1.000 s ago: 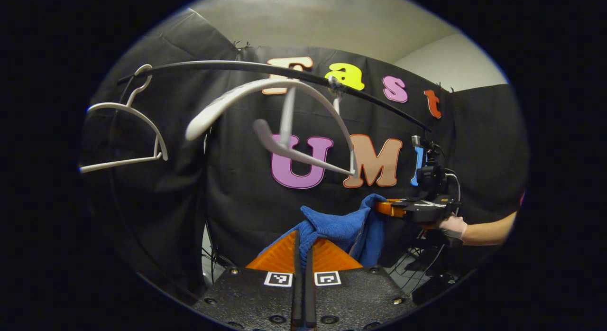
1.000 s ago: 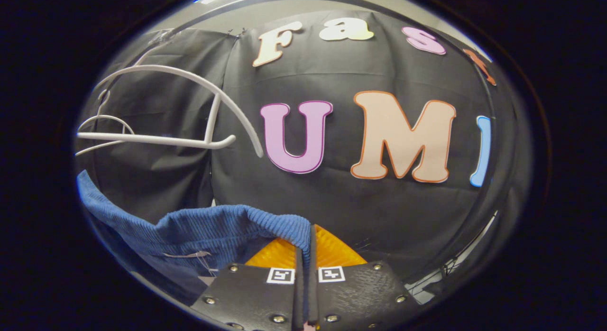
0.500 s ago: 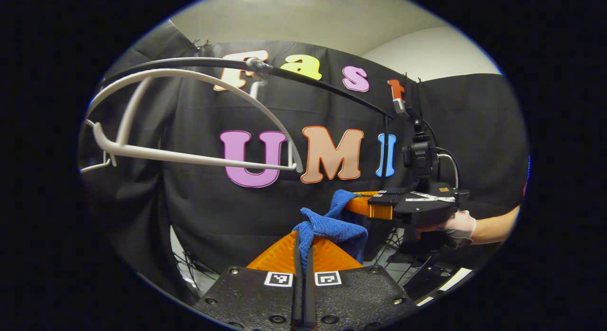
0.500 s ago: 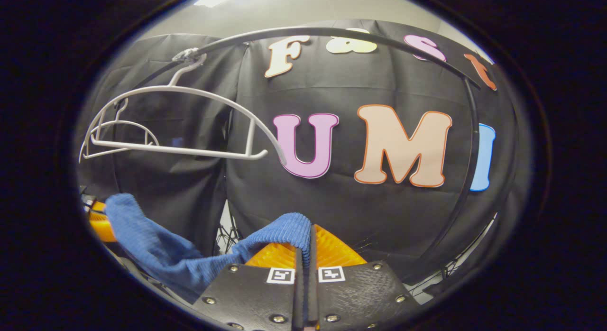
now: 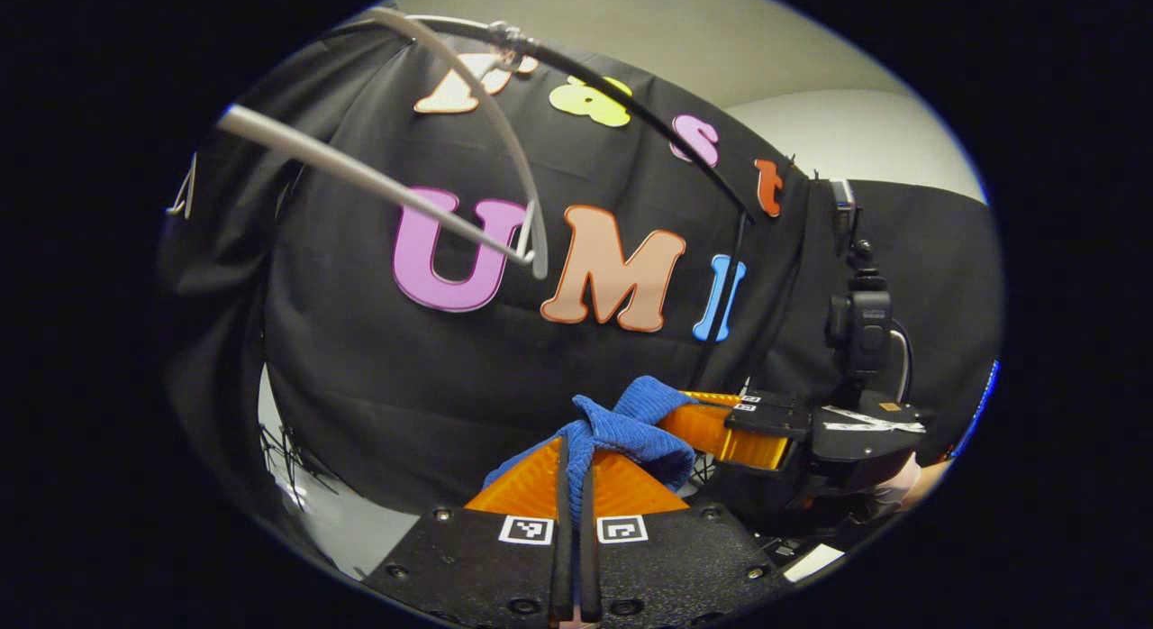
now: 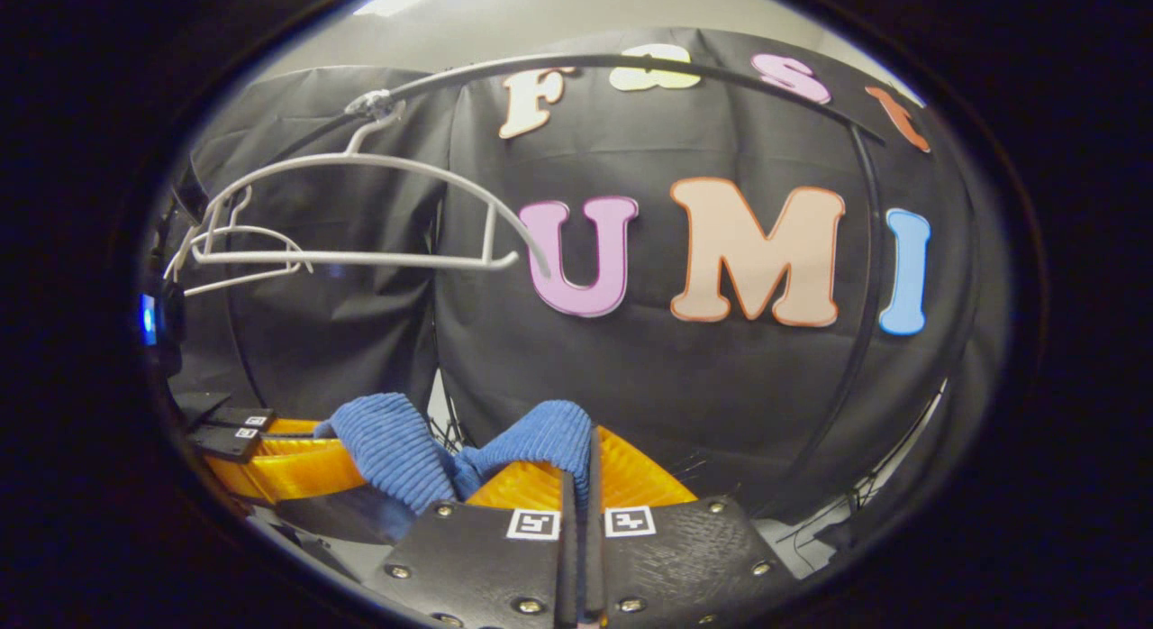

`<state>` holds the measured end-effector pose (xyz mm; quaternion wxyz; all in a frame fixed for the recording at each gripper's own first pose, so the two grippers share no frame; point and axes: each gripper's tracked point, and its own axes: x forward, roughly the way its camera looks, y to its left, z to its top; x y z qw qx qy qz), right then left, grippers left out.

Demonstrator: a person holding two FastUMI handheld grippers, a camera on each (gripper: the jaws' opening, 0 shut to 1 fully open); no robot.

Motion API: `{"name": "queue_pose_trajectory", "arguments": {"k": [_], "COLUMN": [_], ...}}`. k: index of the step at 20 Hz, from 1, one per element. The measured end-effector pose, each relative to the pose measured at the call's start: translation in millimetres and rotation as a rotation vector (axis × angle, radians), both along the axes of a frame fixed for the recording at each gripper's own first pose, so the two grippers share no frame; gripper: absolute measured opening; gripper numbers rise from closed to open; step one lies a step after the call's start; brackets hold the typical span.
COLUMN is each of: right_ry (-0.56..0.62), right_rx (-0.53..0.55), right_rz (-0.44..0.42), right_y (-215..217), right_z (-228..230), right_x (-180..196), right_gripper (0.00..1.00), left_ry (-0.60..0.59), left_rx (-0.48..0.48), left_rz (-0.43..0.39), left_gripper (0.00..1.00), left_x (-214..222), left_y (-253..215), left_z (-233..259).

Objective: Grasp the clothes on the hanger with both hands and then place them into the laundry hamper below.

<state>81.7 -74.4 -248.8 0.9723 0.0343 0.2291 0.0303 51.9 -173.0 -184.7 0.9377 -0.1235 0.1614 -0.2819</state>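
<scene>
1. A black rail [image 6: 630,63] is arching across the booth wall; a bare white hanger [image 6: 360,214] is hanging from it.
2. The left gripper [image 5: 573,458] and right gripper [image 6: 581,453] are both pinching the blue clothes [image 6: 396,440] with closed fingers, below the hanger; the grippers have drawn closer than a second ago, bunching the cloth.

Ribbed blue cloth garment [image 6: 387,440], smooth matt prob. plastic hanger [image 6: 360,210], glossy dark rail [image 6: 630,63].
</scene>
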Motion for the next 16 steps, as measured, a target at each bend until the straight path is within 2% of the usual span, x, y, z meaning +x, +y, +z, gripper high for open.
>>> {"name": "queue_pose_trajectory", "arguments": {"k": [10,16], "right_ry": [0.343,0.512], "right_rx": [-0.006,-0.007], "right_rz": [0.016,0.016], "right_y": [14.6,25.9], "right_z": [-148.3,-225.0], "right_x": [-80.0,-112.5], "right_gripper": [0.04,0.04], "left_ry": [0.289,0.450], "left_rx": [0.192,0.308], "left_rz": [-0.037,-0.052], "left_gripper": [0.04,0.04], "left_x": [-35.8,-65.8], "left_y": [7.4,28.3], "left_z": [-142.7,-212.1]}}
